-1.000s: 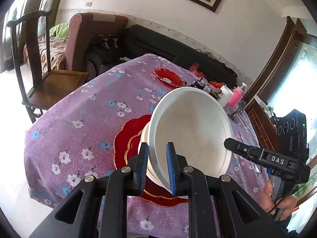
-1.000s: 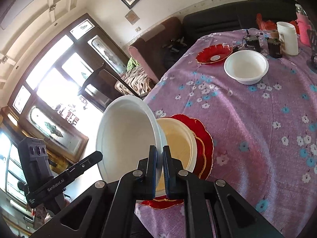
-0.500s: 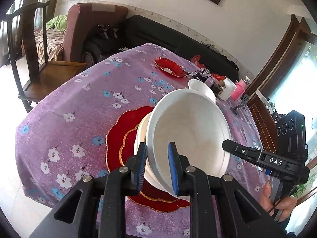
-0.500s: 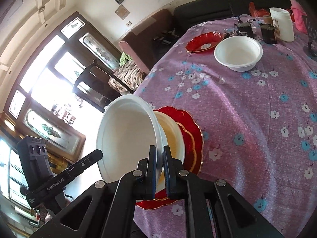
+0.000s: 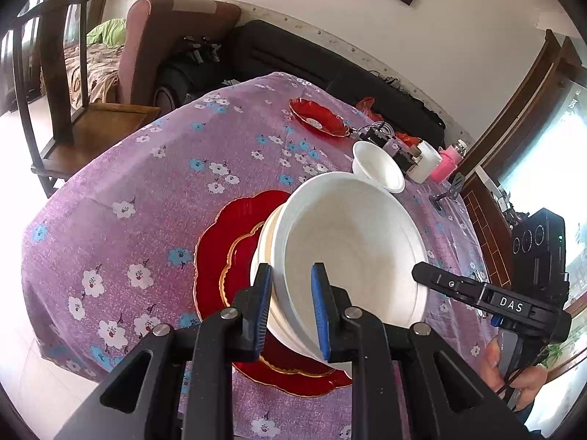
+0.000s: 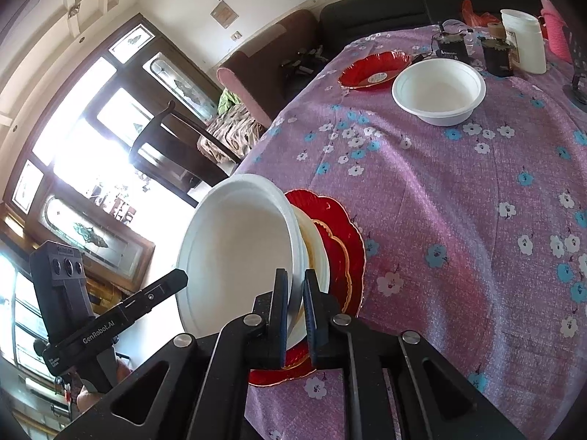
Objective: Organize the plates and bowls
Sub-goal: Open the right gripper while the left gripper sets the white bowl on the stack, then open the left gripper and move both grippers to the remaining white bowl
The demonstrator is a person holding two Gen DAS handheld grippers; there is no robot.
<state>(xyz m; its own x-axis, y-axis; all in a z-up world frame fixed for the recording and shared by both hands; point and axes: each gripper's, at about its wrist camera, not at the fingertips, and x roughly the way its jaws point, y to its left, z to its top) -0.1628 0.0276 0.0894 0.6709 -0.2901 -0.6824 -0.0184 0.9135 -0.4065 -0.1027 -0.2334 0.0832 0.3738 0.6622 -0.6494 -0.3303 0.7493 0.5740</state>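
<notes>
A large white bowl is held tilted over a cream bowl that sits on a big red scalloped plate. My left gripper straddles the white bowl's near rim with a visible gap between its blue pads. My right gripper is shut on the same bowl's rim from the other side. The cream bowl and red plate show behind it. A second white bowl and a small red plate lie farther back.
The table has a purple flowered cloth. At its far end stand a white cup, a pink bottle and small dark devices. A wooden chair and a dark sofa stand beyond.
The white bowl has come down closer onto the cream bowl, and both grippers have moved with it. The left jaws have opened wider.
</notes>
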